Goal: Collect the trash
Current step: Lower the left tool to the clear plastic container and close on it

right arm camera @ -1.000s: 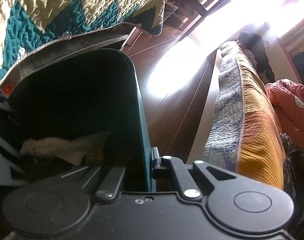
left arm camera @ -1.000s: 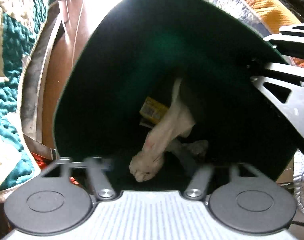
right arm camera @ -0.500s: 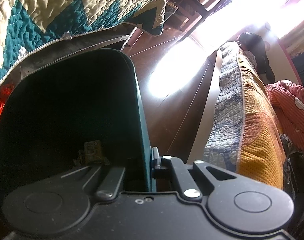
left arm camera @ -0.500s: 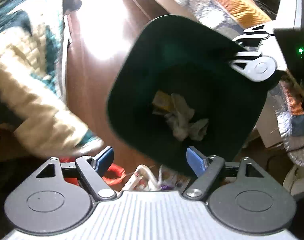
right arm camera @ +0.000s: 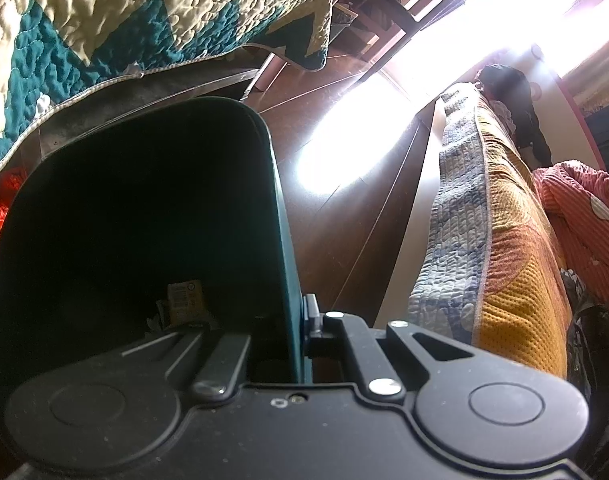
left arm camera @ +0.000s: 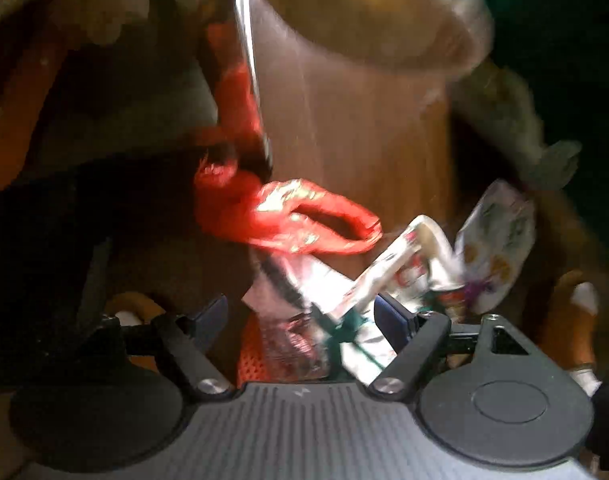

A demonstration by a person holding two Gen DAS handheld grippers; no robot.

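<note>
My right gripper (right arm camera: 304, 322) is shut on the rim of a dark green trash bin (right arm camera: 152, 208), which it holds tilted; a yellow wrapper (right arm camera: 184, 300) and crumpled paper lie at the bottom. In the blurred, dim left wrist view my left gripper (left arm camera: 300, 316) points down, open, over a heap of trash on the brown floor: a shiny red wrapper (left arm camera: 288, 216), a white printed wrapper (left arm camera: 384, 276), a white packet with flowers (left arm camera: 496, 240) and a silvery wrapper (left arm camera: 292, 340) between the blue pads, which do not press on it.
A teal and cream quilt (right arm camera: 116, 28) hangs off a bed at the upper left. A blue and orange quilted bed (right arm camera: 488, 248) runs along the right, with a red blanket (right arm camera: 584, 220) beyond. Brown floor (right arm camera: 344, 220) lies between, lit by glare.
My left gripper has come out of the bin, leaving the crumpled paper inside, and swung down over the wrappers on the floor. The right gripper and bin have not moved.
</note>
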